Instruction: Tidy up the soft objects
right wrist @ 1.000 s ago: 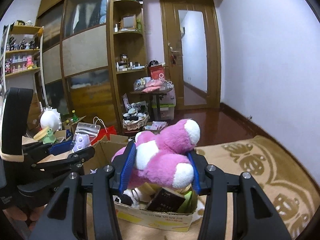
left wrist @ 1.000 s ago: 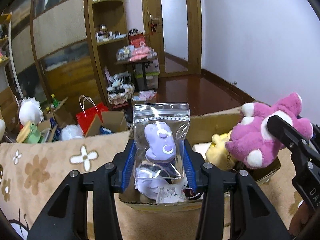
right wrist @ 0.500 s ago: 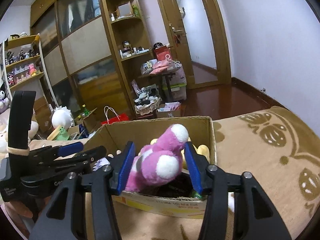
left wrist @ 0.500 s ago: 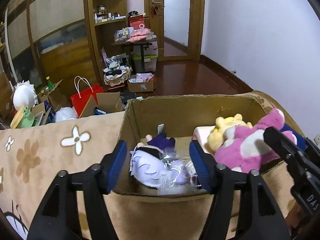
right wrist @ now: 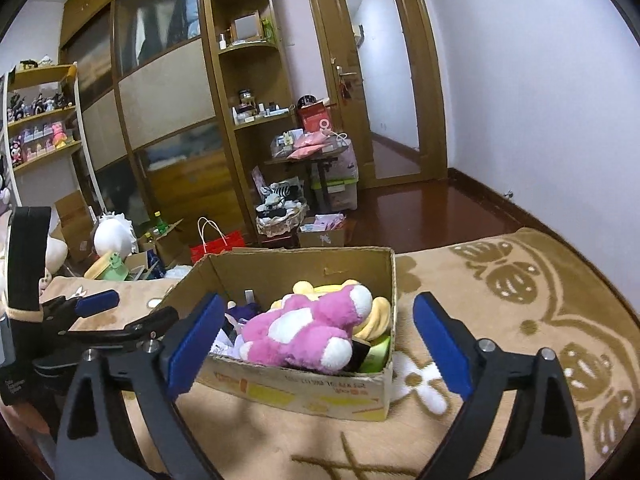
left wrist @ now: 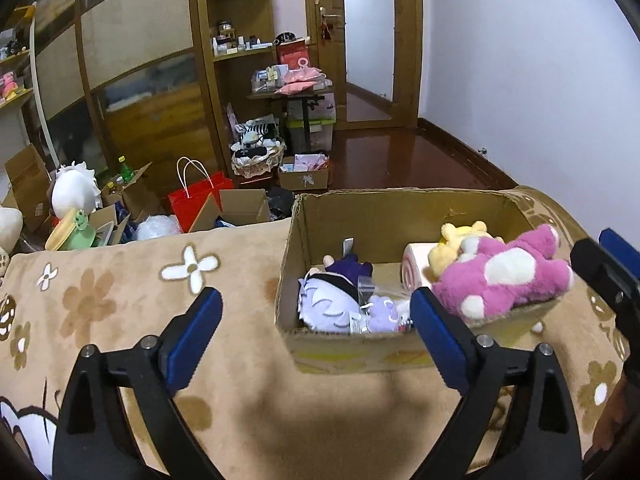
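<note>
A cardboard box (left wrist: 380, 352) (right wrist: 300, 388) stands on a tan flowered blanket (left wrist: 120, 288). In it lie a pink plush bear (left wrist: 504, 280) (right wrist: 304, 328), a yellow plush (left wrist: 456, 240) (right wrist: 376, 316), a bagged purple toy (left wrist: 380, 312), a purple-and-white doll (left wrist: 328, 304) and a pink roll cushion (left wrist: 416, 268). My left gripper (left wrist: 316, 332) is open and empty, just in front of the box's left half. My right gripper (right wrist: 316, 336) is open and empty, in front of the box with the pink bear between its fingers' line of sight.
Beyond the blanket's far edge are a red paper bag (left wrist: 200, 200), open cartons (left wrist: 240, 208), a white plush (left wrist: 76, 188), a green frog toy (left wrist: 80, 228), a basket (left wrist: 256, 156) and a cluttered small table (left wrist: 292, 88). Wooden wardrobe and shelves stand behind; a door is at the back.
My left gripper opened and dropped the bagged purple toy into the box, then pulled back. My right gripper released the pink bear into the box and drew back.
</note>
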